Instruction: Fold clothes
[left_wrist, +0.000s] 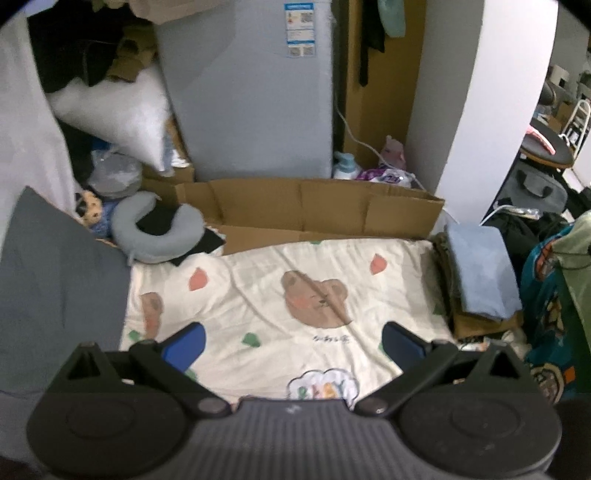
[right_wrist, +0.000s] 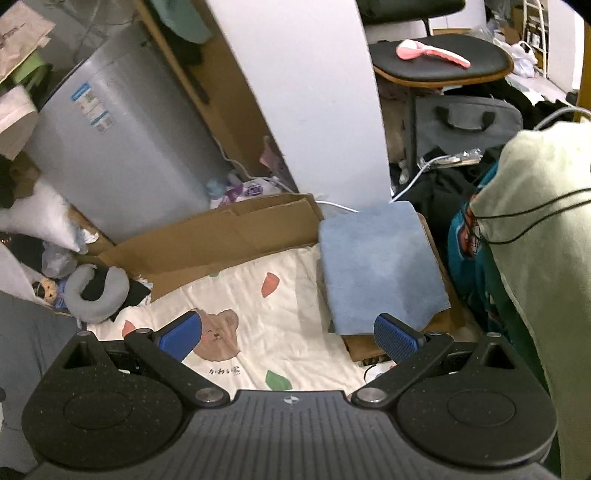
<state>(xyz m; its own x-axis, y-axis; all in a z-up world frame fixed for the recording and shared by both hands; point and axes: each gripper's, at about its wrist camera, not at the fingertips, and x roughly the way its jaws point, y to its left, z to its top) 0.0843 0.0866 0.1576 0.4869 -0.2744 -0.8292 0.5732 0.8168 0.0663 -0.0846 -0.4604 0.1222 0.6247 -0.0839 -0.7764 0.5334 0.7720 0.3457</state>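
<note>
While both hand-held grippers, left (left_wrist: 291, 341) and right (right_wrist: 288, 334), hang wide, empty | I risk snagging bear sheet (left_wrist: 280, 266) | toppling folded blue cloth (right_wrist: 376, 262)

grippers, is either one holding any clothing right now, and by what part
Nothing is held. The left gripper and the right gripper are both open above the bear-print sheet, with no cloth between their pads.

Soft, even indoor light falls across both fisheye views, casting only faint shadows. Straight edges bow toward the dark vignetted corners. A white pillar (right_wrist: 317, 103) curves sharply, and slight blur softens detail, with no glare.
</note>
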